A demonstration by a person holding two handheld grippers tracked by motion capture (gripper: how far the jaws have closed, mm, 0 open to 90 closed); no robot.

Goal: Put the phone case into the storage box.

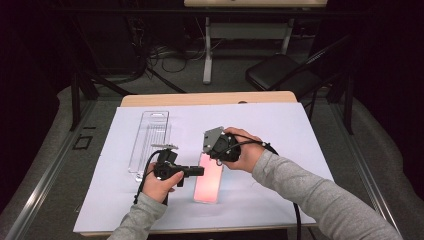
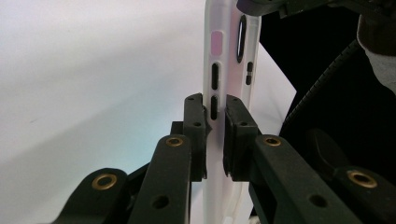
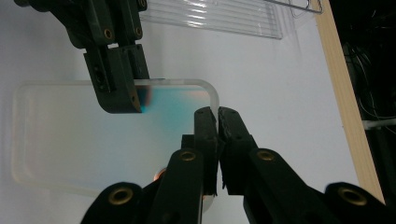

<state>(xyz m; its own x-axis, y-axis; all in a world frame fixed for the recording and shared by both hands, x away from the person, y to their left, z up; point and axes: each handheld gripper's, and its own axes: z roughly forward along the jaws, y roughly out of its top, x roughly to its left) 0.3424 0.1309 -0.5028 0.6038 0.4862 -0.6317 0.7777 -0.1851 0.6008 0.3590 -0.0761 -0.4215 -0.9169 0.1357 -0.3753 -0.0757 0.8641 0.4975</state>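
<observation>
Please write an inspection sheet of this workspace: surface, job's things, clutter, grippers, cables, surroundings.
Surface: white sheet on a wooden table.
Job's things: translucent phone case lying flat; clear plastic package beside it.
Clutter: nothing seen.
Grippers: left gripper shut on the case's side edge; right gripper shut on its end edge.
Cables: one black cable trails from each gripper; more on the floor.
Surroundings: dark room, folding chair, second table behind.

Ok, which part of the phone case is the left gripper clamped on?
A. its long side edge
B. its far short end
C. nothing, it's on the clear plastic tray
A: the left gripper pinches the phone case at its side edge, beside the button cutouts.
</observation>
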